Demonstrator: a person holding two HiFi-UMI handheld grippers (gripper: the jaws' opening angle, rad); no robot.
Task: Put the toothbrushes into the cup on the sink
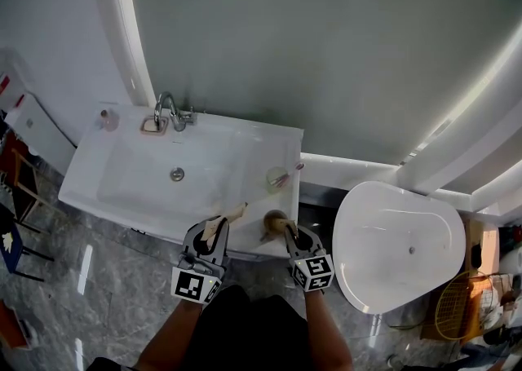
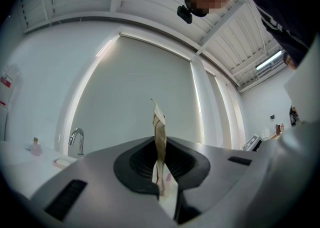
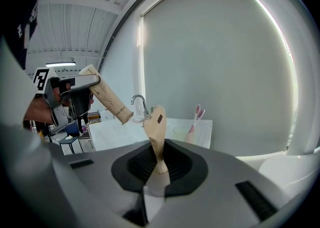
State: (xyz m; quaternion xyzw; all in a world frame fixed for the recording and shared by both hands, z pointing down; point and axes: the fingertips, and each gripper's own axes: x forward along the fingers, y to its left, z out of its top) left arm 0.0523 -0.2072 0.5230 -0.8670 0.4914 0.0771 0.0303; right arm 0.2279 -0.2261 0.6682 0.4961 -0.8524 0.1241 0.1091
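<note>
- Cup (image 1: 277, 178): pale, see-through, upright on the sink's (image 1: 106, 157) right deck, beside the basin
- Pink toothbrushes (image 3: 197, 117): standing in the cup, heads up, leaning right
- Long tan carton (image 3: 105, 95): printed, held tilted above the sink's near edge
- Short tan pack (image 3: 156, 127): held upright by the sink's near right corner

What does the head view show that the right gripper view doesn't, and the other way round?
Only the head view: the drain, and a racket at the lower right. Only the right gripper view: the ceiling with a light strip. Both: the faucet, the cup holding pink toothbrushes, the left tool shut on a long tan packet, and the right tool shut on a shorter tan piece.
</note>
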